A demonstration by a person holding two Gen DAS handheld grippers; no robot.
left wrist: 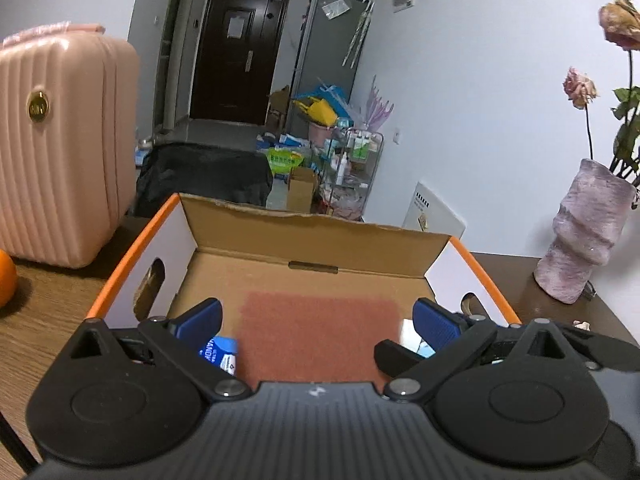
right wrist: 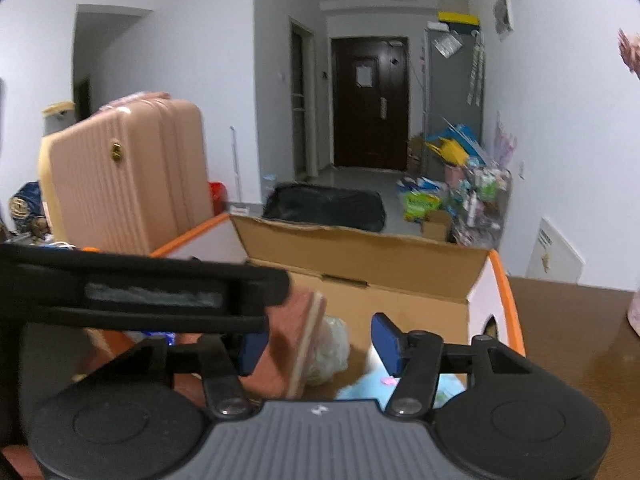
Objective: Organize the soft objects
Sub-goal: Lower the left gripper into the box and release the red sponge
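An open cardboard box (left wrist: pixel 312 236) with orange rims stands on the wooden table. In the left wrist view a reddish-brown sponge pad (left wrist: pixel 320 336) lies between the wide-apart blue pads of my left gripper (left wrist: pixel 318 322), which is open above the box. A blue packet (left wrist: pixel 220 354) lies under the left finger. In the right wrist view my right gripper (right wrist: pixel 316 344) is open over the box (right wrist: pixel 360 256). The reddish sponge (right wrist: pixel 298 340), a crumpled clear bag (right wrist: pixel 330 350) and a light-blue soft item (right wrist: pixel 364 390) lie inside. The other gripper's black body (right wrist: pixel 140 288) crosses the left of this view.
A pink ribbed suitcase (left wrist: pixel 60 148) stands left of the box. An orange (left wrist: pixel 6 282) lies at the far left. A pink vase (left wrist: pixel 580 240) with dried roses stands to the right. Beyond the table are a dark bag (left wrist: pixel 204 176), a trolley and a dark door.
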